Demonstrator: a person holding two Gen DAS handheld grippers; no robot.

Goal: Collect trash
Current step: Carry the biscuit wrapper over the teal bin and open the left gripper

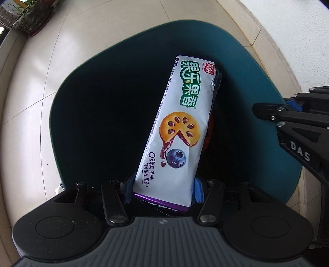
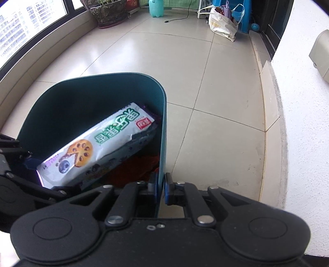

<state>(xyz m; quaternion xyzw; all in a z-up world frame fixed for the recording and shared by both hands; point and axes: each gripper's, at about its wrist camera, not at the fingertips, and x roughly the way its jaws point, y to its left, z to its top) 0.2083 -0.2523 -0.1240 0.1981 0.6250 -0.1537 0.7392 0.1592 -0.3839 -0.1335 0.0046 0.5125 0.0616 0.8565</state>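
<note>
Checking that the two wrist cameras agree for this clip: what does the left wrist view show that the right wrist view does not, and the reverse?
Left wrist only: the left gripper from behind, its jaws closed on the lower end of the white blueberry biscuit packet, pointing straight down into the dark teal plastic bin.

Right wrist only: the right gripper pinching the bin's wall, a white plastic shopping bag and a turquoise jug across the floor.

Both: the packet angled into the bin, something red beneath it, beige floor tiles, potted plants.
</note>
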